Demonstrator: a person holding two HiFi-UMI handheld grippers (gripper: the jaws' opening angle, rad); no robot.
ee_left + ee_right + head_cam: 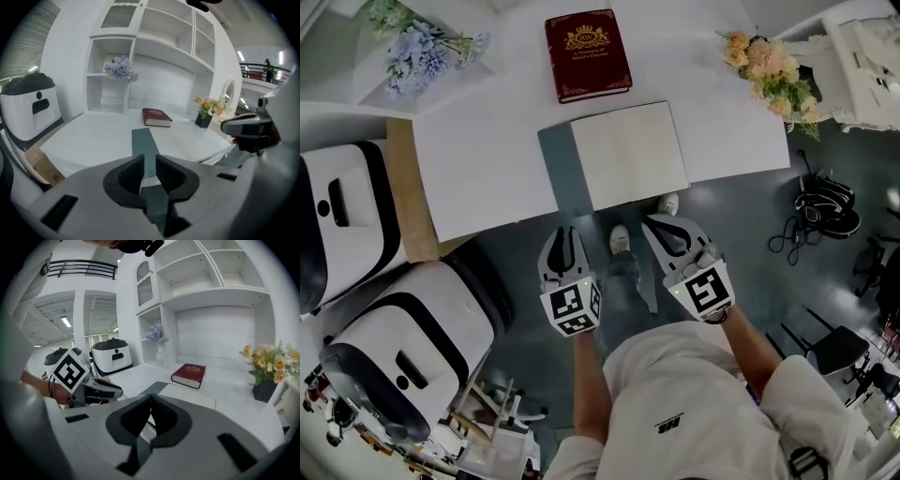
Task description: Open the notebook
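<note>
"Near the front edge of the bench [478,178], where the notebook [630,155] lies flat, what could go wrong?"

"Nothing pins it down. A claw that shoves at the cover instead of getting under it would likely slide the whole notebook, perhaps toward the red book [587,54] behind it. The dark strip [558,169] along its left side may be a spine or a flap. I can't tell which, and prying at the wrong edge would lift nothing."

"And the claws?"

"Both hang off the bench, short of the notebook, touching nothing. The left claw [567,234] is parted by a narrow slit and is empty. The right claw [662,227] has its tips pressed together, so it would need to spread first."
</note>
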